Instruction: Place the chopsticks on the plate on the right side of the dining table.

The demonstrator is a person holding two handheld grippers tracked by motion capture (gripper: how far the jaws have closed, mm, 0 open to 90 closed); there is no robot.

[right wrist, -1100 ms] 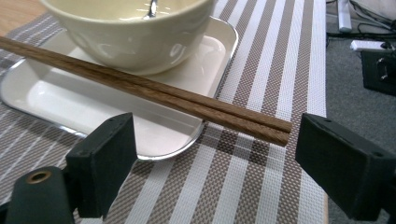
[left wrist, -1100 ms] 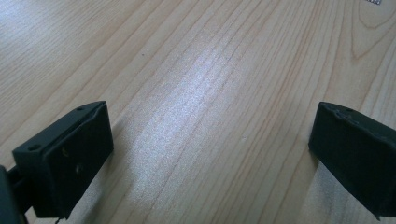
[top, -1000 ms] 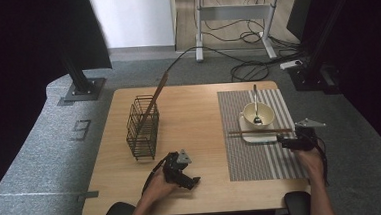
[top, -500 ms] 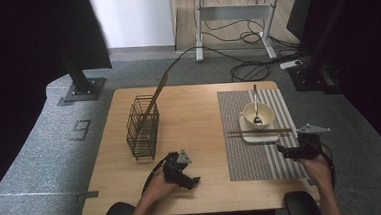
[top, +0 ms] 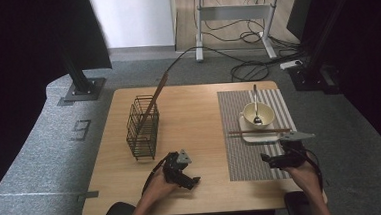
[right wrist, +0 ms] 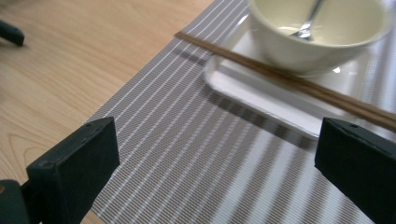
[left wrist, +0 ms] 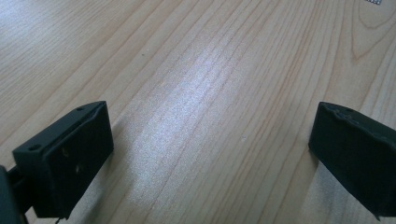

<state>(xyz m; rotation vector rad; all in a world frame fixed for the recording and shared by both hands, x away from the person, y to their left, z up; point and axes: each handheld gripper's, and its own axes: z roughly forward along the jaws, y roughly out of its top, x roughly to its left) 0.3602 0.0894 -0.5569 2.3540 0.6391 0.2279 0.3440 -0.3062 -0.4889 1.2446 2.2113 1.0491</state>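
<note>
Both grippers low, fingers wide

My left gripper (top: pixel 181 169) rests in my hand with fingers (left wrist: pixel 65 156) spread; my right gripper (top: pixel 277 158) hangs level, its fingers (right wrist: pixel 74 161) just opened, nothing between.

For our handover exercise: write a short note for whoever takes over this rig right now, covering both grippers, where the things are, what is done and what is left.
Left gripper: open, nothing in it, low over the bare wooden table.
Right gripper: open, nothing in it, over the striped placemat.
Things: chopsticks lie across the white tray; the bowl on it holds a spoon. The wire basket stands at the left with one long stick in it.
Done: chopsticks laid on the tray.
Left: probably the stick in the basket.
</note>
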